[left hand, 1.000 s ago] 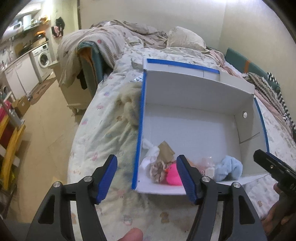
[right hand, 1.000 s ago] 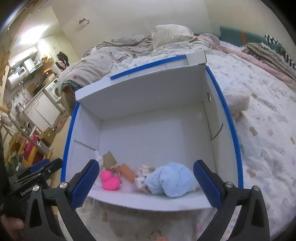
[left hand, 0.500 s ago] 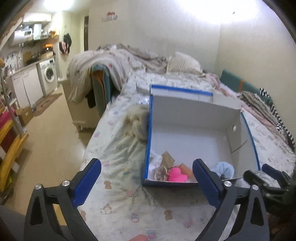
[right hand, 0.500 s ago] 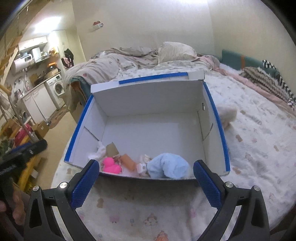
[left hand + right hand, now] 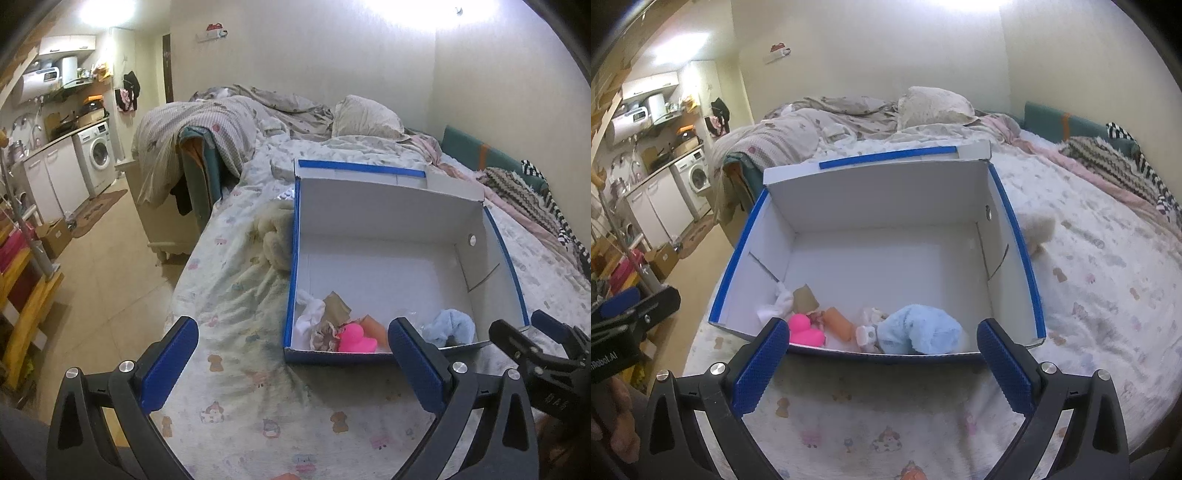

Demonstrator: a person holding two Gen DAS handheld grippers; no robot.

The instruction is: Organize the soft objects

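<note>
A white box with blue edges (image 5: 388, 206) (image 5: 879, 184) stands on the bed. Against its near wall lie a pink duck (image 5: 356, 338) (image 5: 805, 330), a light blue plush (image 5: 448, 326) (image 5: 919, 330), a white cloth (image 5: 308, 317) (image 5: 777, 304), a brown piece (image 5: 336, 308) and an orange piece (image 5: 840, 323). A cream fluffy toy (image 5: 275, 236) lies on the bed left of the box; another fluffy toy (image 5: 1036, 227) lies right of it. My left gripper (image 5: 293, 363) and right gripper (image 5: 882, 363) are both open and empty, held back in front of the box.
The bed has a patterned sheet (image 5: 236, 302), crumpled duvets and a pillow (image 5: 364, 116) at the back. Striped blankets (image 5: 1108, 166) lie at the right. The floor, a washing machine (image 5: 96, 157) and kitchen units are to the left.
Both grippers have pulled back and up from the box. The left gripper's jaws have opened wider. The objects in the box have not moved.
</note>
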